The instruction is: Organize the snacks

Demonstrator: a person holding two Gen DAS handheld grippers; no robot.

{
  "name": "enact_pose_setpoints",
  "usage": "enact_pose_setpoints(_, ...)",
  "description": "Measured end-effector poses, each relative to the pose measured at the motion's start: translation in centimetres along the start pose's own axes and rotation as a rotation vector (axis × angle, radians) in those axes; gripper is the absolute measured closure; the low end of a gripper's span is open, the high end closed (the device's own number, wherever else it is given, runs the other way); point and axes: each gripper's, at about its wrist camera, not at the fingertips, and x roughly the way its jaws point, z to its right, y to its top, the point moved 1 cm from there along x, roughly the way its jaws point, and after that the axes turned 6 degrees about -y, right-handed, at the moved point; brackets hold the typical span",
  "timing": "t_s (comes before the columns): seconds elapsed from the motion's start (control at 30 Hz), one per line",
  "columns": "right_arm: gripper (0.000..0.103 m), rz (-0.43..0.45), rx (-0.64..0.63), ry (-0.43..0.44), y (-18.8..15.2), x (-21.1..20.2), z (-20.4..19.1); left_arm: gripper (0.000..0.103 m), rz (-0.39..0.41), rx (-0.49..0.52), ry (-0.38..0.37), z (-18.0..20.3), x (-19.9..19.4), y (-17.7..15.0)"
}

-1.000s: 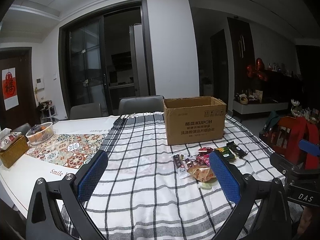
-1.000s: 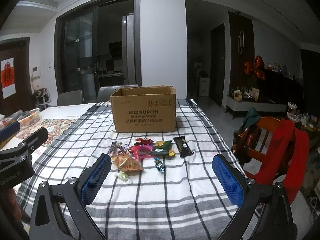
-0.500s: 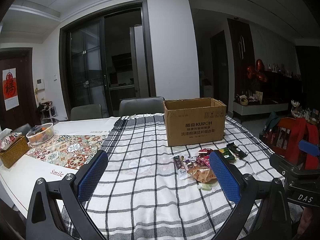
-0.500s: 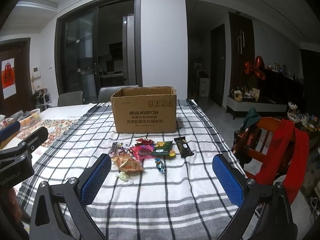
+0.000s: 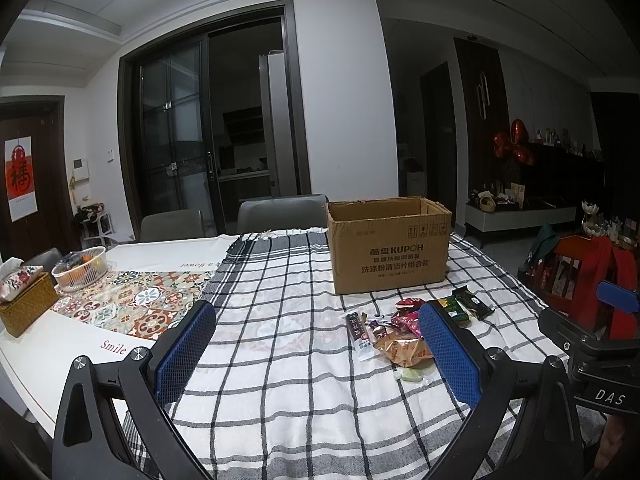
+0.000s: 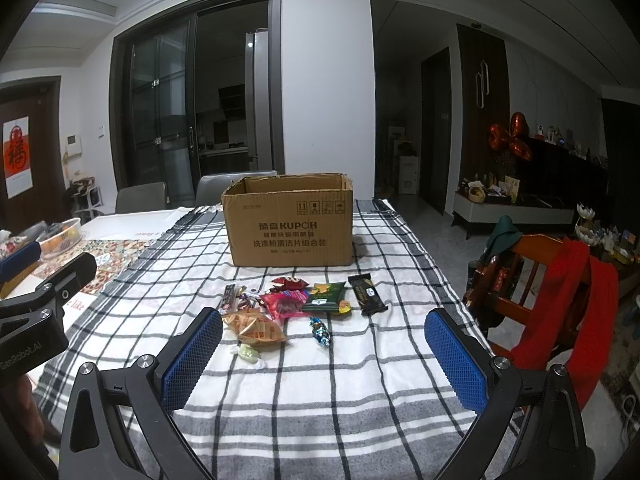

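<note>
An open cardboard box (image 6: pixel 289 222) stands on the checked tablecloth (image 6: pixel 340 380); it also shows in the left wrist view (image 5: pixel 390 246). Several wrapped snacks lie in a cluster before it: an orange bag (image 6: pixel 256 329), a pink pack (image 6: pixel 286 304), a green pack (image 6: pixel 326 297), a black bar (image 6: pixel 367 294), a blue candy (image 6: pixel 320 331) and a pale green candy (image 6: pixel 249 356). The cluster shows in the left wrist view (image 5: pixel 400 340), partly behind my right finger. My left gripper (image 5: pixel 316 344) and right gripper (image 6: pixel 322 352) are both open and empty, held above the cloth near the front edge.
A white basket (image 5: pixel 80 268) and a woven tissue box (image 5: pixel 24 304) sit on a patterned runner (image 5: pixel 132 304) at the left. Grey chairs (image 5: pixel 280 212) stand behind the table. A wooden chair with red cloth (image 6: pixel 560 288) stands at the right.
Both grippers have shifted very slightly; the views are almost unchanged. Nothing on the table has moved.
</note>
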Motion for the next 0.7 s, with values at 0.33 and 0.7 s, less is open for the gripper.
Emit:
enact_pose_setpoints(0.33,0.001,-0.001,-0.002,0.003,0.01,-0.02,0.0,0.0,0.002,0.0,0.001,0.03,0.02,0.01)
enact_pose_setpoints(0.7,0.001,-0.002,-0.003,0.003,-0.02,-0.06,-0.01,0.0,-0.003,0.0,-0.001,0.05,0.09,0.05)
